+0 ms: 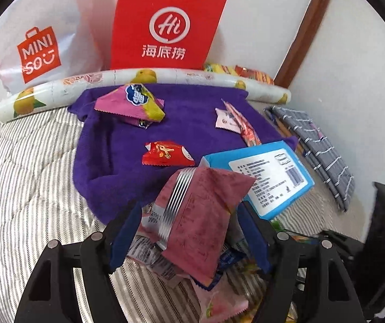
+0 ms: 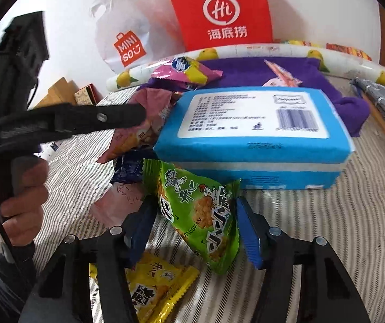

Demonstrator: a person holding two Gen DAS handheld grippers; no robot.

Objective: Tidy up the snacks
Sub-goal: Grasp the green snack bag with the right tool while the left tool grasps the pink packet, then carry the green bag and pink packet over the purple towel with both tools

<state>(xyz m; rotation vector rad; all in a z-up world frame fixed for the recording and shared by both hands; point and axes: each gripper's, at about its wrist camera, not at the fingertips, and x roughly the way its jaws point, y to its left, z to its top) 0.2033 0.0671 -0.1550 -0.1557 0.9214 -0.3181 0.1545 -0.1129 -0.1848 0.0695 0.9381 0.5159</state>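
Surface: a bed with a grey-striped quilt (image 1: 31, 167), white wall behind, a purple towel (image 1: 128, 145) spread over the far half. Two carrier bags lean on the wall at 12 o'clock: a red bag (image 1: 168, 24) and a white bag (image 1: 44, 45).

Left gripper (image 1: 189, 223): the blue pads stand moderately apart with a pink packet (image 1: 203, 215) between them. The packet stands up off the pile, so it reads as held, though pad contact is not clearly visible. More loose packets lie under it at 6 o'clock.

Right gripper (image 2: 192, 226): pads bracket a green snack packet (image 2: 198, 215), which is lifted and tilted; the left pad touches its edge, the right pad sits just beside the foil. A yellow packet (image 2: 152, 290) lies on the quilt below at 7 o'clock. A blue box (image 2: 251, 137) sits just behind at 12 o'clock.

Outward, on the towel: a red packet (image 1: 165, 154) at centre, a pink-and-yellow packet (image 1: 133, 105) at 11 o'clock, a thin stick packet (image 1: 243, 126) at 1 o'clock.

Step, as judged: carrying one packet per hand towards the sorted group on the towel.

Notes for doing it well:
- Foil is slippery and puffy; grip the sealed edge, not the air-filled middle.
- Clear the box corner before moving the green packet forward.
- Set packets flat beside like ones, not overlapping.
- Release only once the packet rests on the towel.
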